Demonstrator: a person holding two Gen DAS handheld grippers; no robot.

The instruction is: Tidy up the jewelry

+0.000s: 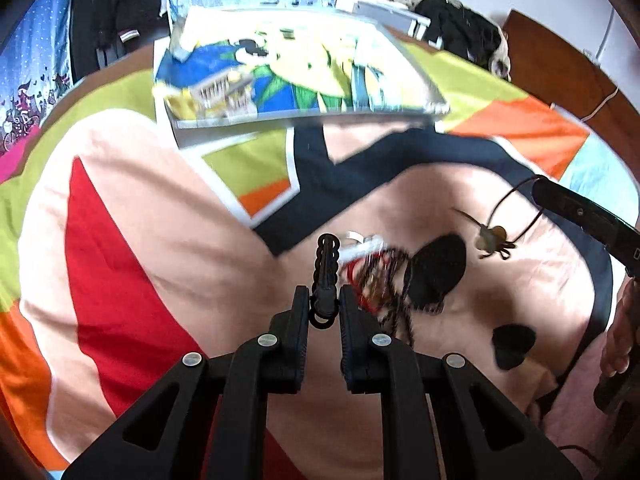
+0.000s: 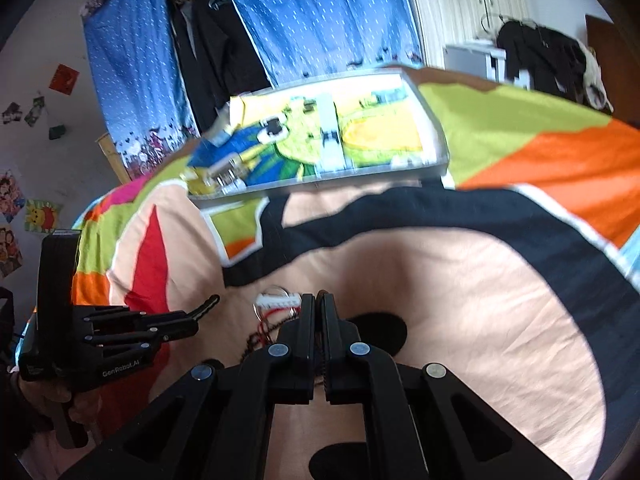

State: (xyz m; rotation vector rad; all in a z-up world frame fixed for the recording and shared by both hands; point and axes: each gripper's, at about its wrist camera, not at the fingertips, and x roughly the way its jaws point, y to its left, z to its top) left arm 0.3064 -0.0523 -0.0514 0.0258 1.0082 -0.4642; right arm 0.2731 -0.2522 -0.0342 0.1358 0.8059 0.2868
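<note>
My left gripper is shut on a black beaded bracelet that stands up between its fingers above the bed. A pile of jewelry with red, dark and white pieces lies just right of it; it also shows in the right wrist view. My right gripper is shut on a thin dark cord necklace with a brownish pendant hanging below it; the right gripper shows in the left wrist view at the right. A clear organizer box lies farther back on the bed.
The bed has a colourful quilt. Blue curtains and dark clothes hang behind it. A white stand with dark clothing is at the back right. The left gripper body is at the right view's left side.
</note>
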